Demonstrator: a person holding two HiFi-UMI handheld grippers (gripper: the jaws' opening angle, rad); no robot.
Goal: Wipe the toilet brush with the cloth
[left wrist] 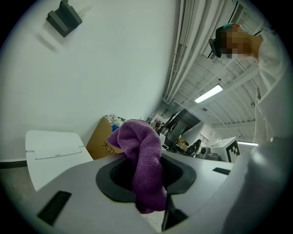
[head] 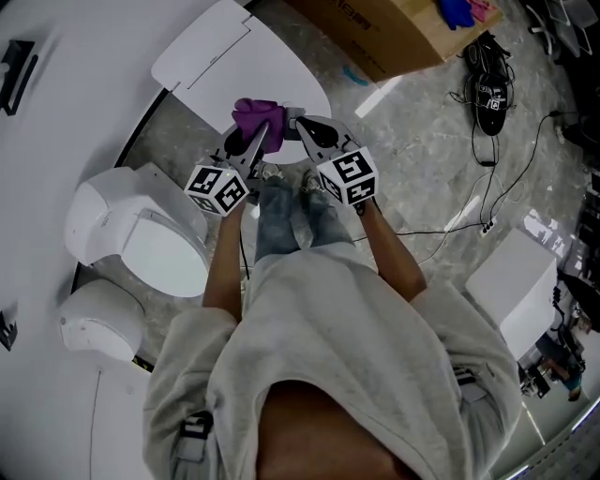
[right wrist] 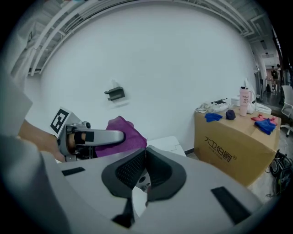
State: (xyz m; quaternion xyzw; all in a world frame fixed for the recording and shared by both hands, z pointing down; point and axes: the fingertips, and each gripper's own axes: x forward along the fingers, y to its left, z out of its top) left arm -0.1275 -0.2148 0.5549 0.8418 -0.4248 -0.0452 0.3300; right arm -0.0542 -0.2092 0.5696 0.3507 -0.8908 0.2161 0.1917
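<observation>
A purple cloth (head: 257, 116) hangs bunched from my left gripper (head: 265, 129), which is shut on it. In the left gripper view the cloth (left wrist: 144, 151) droops down between the dark pads. My right gripper (head: 300, 123) sits just right of the left one, held up in front of the person's body, its tips almost touching the cloth. In the right gripper view its pads meet with nothing between them, so the right gripper (right wrist: 145, 159) is shut and empty. The left gripper (right wrist: 91, 137) and the cloth (right wrist: 122, 133) show close by on the left. I cannot make out a toilet brush in any view.
A white toilet (head: 141, 234) stands at the left by the curved wall. A flat white panel (head: 234, 66) lies on the floor ahead. Farther off are a cardboard box (head: 394, 28), black shoes (head: 489, 89), loose cables and a white box (head: 514, 286).
</observation>
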